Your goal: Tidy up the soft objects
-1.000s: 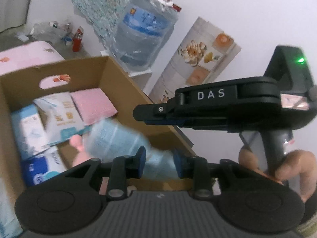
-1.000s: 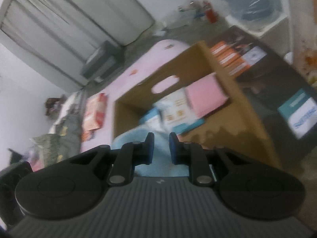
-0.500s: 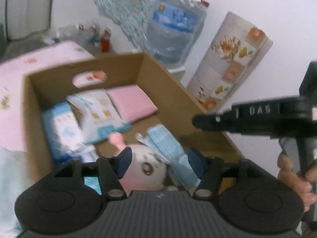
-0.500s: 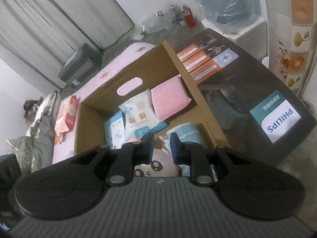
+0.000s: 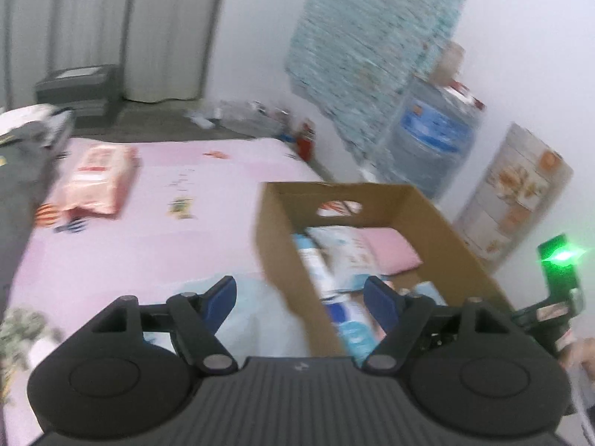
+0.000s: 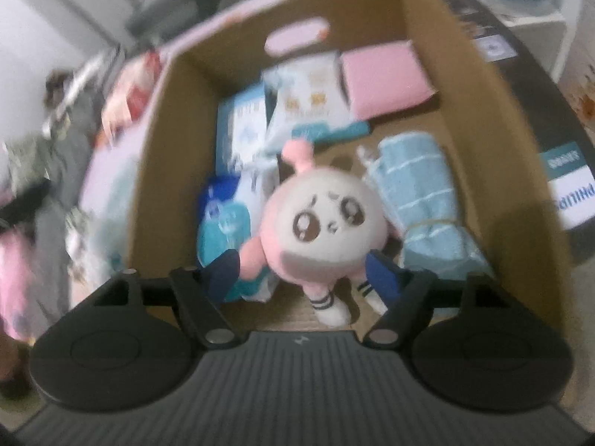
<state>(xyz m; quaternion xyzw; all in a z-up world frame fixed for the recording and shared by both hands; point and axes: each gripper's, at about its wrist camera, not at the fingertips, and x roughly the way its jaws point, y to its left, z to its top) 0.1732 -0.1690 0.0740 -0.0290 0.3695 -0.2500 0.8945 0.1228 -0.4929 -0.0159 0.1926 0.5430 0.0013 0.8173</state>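
A brown cardboard box holds a pink and white plush toy, a rolled light-blue towel, a pink pad and several tissue packs. My right gripper is open just above the plush, its jaws wide on either side of the plush's body without gripping it. My left gripper is open and empty, astride the box's near left wall. A pale blue cloth lies on the pink bed under its left finger.
The box stands on a pink bed sheet. A red-and-white pack lies on the bed at the far left. A water bottle and a floral panel stand by the wall. A dark Philips carton stands right of the box.
My left gripper let go of the blue towel, which now lies in the box, opened and swung left over the bed. My right gripper opened wide and came down close over the plush.
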